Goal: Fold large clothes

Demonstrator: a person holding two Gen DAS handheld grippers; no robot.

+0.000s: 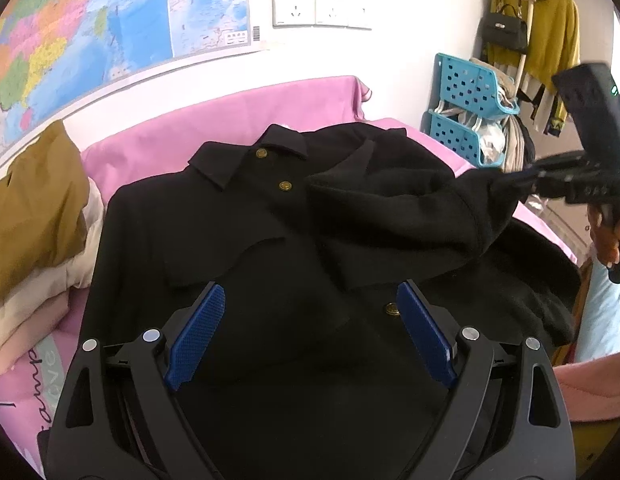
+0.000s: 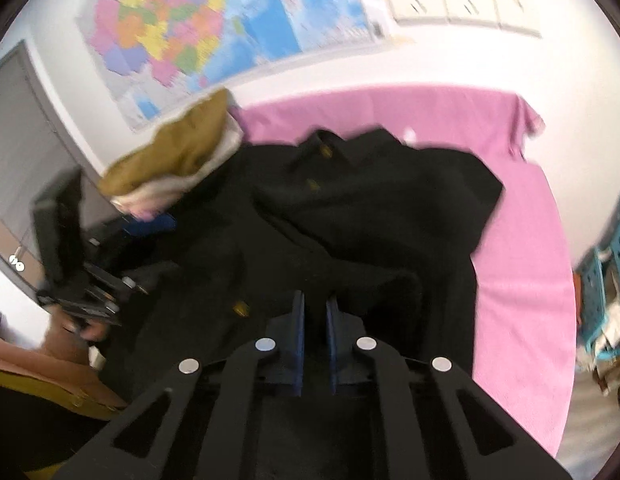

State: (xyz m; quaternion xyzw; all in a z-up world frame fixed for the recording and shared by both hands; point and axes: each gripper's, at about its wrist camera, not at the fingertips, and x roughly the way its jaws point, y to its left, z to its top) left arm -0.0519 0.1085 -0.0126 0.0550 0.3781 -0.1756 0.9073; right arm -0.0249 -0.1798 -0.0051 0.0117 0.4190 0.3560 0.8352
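Black coat (image 1: 238, 240) under open left claw (image 1: 310, 332); sleeve (image 1: 390, 208) pinched in right claw (image 1: 506, 184).

Both views are bright and evenly lit, with the white wall (image 1: 410, 64) nearly blown out. The left wrist view is sharp; the right wrist view is smeared by motion blur, most of all at the map (image 2: 214, 32). Fisheye bending curves the edges inside black corners. The black garment (image 1: 270, 240) swallows detail, its folds barely readable.

The coat (image 1: 238, 240) is black matt cloth, a little fuzzy, with shiny brass-like buttons (image 1: 285, 186). The bed sheet (image 1: 214, 120) is smooth pink cloth. The pads (image 1: 198, 332) are blue textured plastic.
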